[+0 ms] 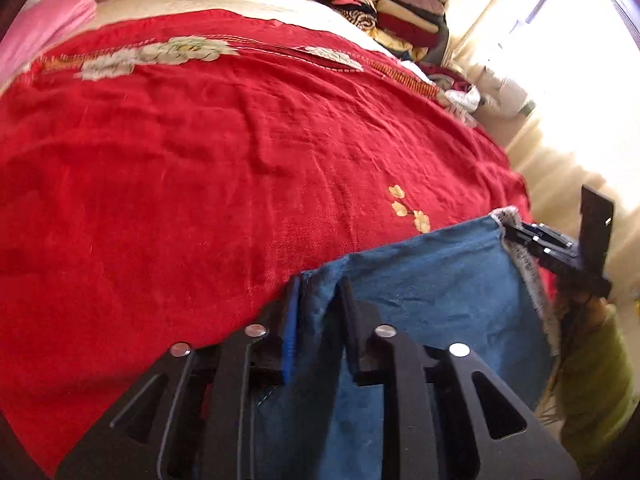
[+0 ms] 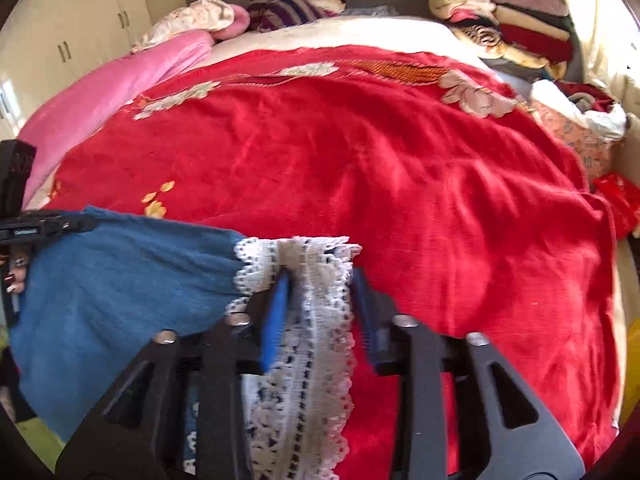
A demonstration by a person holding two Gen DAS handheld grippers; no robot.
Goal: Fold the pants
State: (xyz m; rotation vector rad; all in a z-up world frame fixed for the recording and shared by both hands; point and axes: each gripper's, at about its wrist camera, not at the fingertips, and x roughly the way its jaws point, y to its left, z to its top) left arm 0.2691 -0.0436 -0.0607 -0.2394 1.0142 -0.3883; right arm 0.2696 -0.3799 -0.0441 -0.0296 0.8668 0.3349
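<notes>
The left gripper (image 1: 318,300) has its jaws clamped on a bunched fold of the blue pants (image 1: 432,280), the fabric pinched between the blue pads at the garment's left edge. In the right wrist view that same gripper (image 2: 86,222) shows at the far left, its tips gripping the upper left corner of the cloth, with painted fingernails of the person's hand (image 2: 16,270) just below it.

To the right, the right gripper (image 2: 318,280) has its jaws closed to a narrow gap around the white lace trim (image 2: 304,320) on the pants' other end; the lace runs down between the two blue pads. From the left wrist view this gripper (image 1: 508,232) grips the right top corner, where the pale trim meets the blue cloth.

The pants (image 2: 120,280) hang stretched between the two grippers at the near edge of the bed, their top edge taut and roughly level, the cloth below it fairly smooth with soft creases.

Beyond them the red bedspread (image 1: 200,160) lies wide and bare apart from its flower embroidery, slightly wrinkled. A pink blanket (image 2: 100,92) borders it at far left, and stacked folded clothes (image 2: 512,28) sit at the far right corner.
</notes>
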